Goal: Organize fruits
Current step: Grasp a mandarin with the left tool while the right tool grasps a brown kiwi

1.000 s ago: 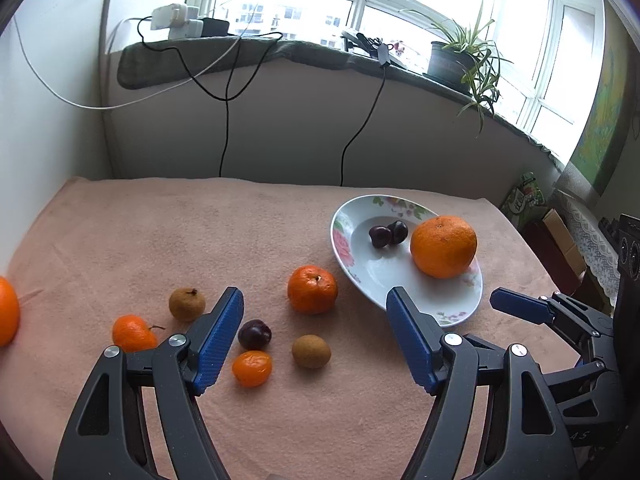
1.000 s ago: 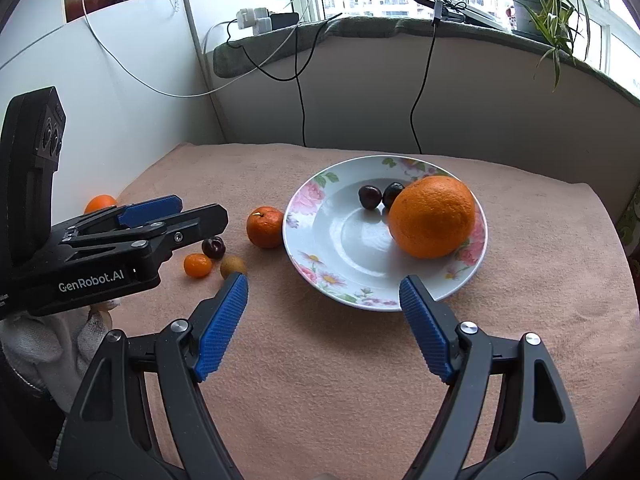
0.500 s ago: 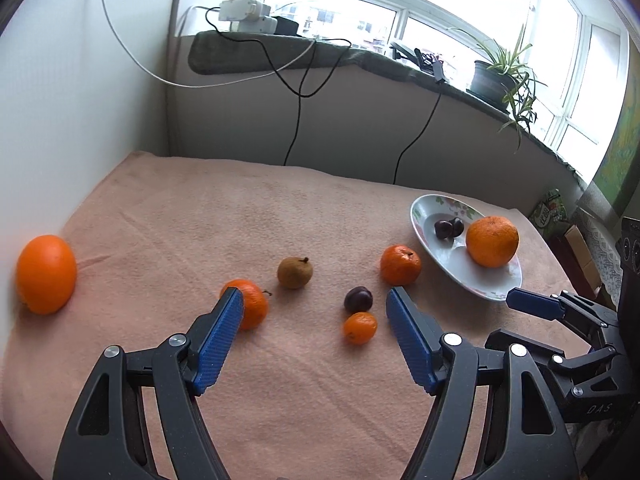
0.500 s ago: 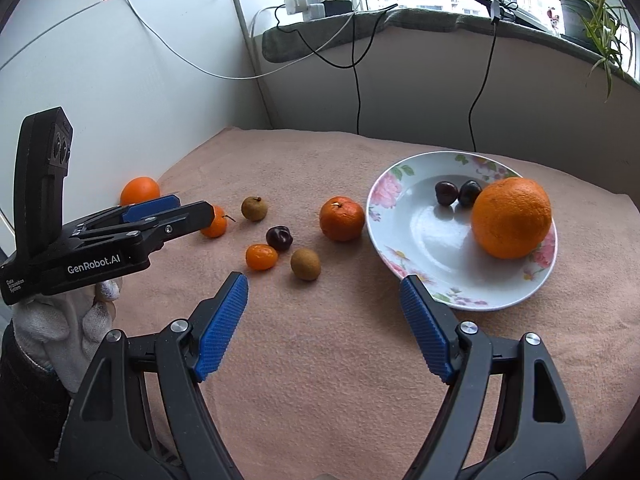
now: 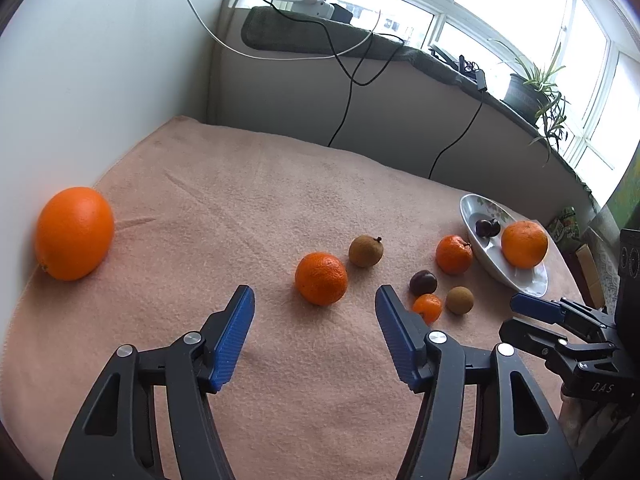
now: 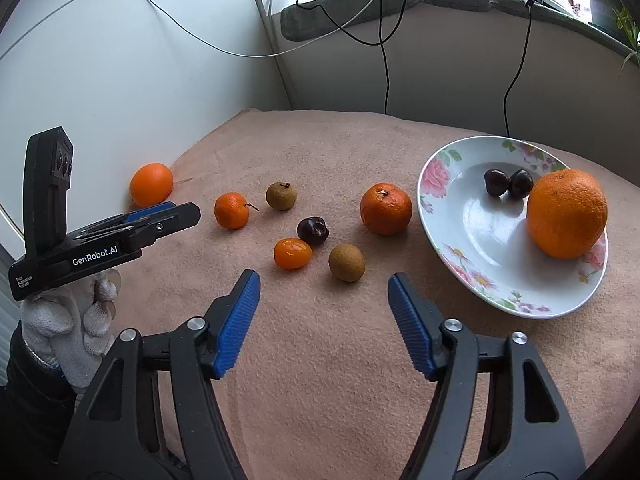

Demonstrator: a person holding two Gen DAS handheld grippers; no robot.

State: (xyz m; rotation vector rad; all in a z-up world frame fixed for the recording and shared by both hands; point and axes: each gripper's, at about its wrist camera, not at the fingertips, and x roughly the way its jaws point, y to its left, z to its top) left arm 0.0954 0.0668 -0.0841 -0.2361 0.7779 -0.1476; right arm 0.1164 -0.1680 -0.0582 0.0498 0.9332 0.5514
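Note:
A flowered plate (image 6: 452, 216) holds a big orange (image 6: 566, 214) and two dark cherries (image 6: 508, 182); it also shows in the left wrist view (image 5: 470, 210). On the pink cloth lie a tangerine (image 6: 386, 209), a dark cherry (image 6: 313, 231), a small orange kumquat (image 6: 292, 253), two brown longans (image 6: 346, 262) (image 6: 281, 196), a mandarin (image 5: 321, 278) and a large orange (image 5: 74, 233) by the wall. My left gripper (image 5: 315, 336) is open, just short of the mandarin. My right gripper (image 6: 324, 320) is open, near the closer longan.
A white wall (image 5: 100, 80) bounds the cloth on the left. A windowsill with cables (image 5: 352, 60), chargers and a potted plant (image 5: 532, 88) runs behind. The cloth's right edge drops off beyond the plate.
Both grippers have swung left, away from the plate. The left one now faces the mandarin, with the large orange in view. Both stay open.

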